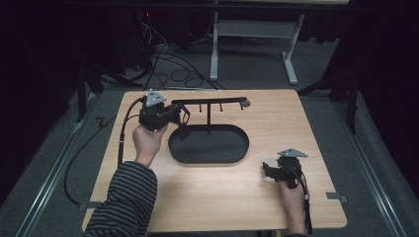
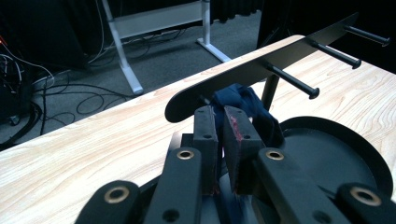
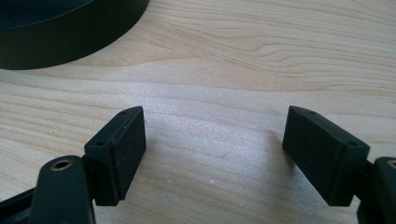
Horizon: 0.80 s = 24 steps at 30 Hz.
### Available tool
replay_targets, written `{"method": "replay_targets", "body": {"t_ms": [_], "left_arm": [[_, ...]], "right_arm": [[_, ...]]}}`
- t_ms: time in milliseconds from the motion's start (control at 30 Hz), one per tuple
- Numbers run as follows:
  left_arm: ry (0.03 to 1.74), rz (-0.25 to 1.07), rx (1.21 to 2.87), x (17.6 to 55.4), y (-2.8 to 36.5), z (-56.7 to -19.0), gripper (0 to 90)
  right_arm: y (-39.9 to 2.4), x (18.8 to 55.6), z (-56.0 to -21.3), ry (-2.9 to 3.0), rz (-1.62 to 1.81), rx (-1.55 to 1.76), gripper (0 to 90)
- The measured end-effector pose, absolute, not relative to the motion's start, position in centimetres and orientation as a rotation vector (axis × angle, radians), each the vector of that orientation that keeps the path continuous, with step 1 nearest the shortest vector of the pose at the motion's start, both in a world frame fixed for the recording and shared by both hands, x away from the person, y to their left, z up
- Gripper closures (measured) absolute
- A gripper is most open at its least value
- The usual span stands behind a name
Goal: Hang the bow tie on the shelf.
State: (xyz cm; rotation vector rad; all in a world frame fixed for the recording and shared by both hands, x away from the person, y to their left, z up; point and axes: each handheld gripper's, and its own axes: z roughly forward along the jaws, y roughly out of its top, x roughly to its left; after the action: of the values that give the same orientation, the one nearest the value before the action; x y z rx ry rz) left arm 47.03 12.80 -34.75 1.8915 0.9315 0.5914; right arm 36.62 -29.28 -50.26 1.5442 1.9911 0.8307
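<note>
Left gripper view: nearly closed fingers [image 2: 205, 133] pinch dark blue cloth [image 2: 243, 100] under rack [image 2: 261, 67].

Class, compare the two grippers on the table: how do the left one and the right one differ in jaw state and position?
The left gripper has its jaws nearly closed on a dark blue cloth; the right gripper has its jaws wide apart with nothing between them. The left gripper is raised at the end of the black peg rack; the right gripper sits low over bare table, right of the black tray. Both are black and hand-held.
</note>
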Motion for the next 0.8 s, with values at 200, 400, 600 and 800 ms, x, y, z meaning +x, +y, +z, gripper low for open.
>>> {"method": "replay_targets", "body": {"t_ms": [200,400,600,800], "left_arm": [[0.932,0.589,1.894,47.07,12.91,-34.77,82.0],[0.928,0.589,1.894,46.89,12.93,-34.73,78.9],[0.932,0.593,1.891,46.72,13.08,-34.75,74.0],[0.939,0.586,1.875,46.32,13.6,-34.96,70.9]], "right_arm": [[-29.28,36.61,-50.25,1.993,0.829,1.544,22.6],[-29.29,36.62,-50.26,1.992,0.83,1.544,22.6],[-29.28,36.61,-50.26,1.992,0.831,1.544,22.5],[-29.27,36.61,-50.26,1.991,0.83,1.546,22.5]]}}
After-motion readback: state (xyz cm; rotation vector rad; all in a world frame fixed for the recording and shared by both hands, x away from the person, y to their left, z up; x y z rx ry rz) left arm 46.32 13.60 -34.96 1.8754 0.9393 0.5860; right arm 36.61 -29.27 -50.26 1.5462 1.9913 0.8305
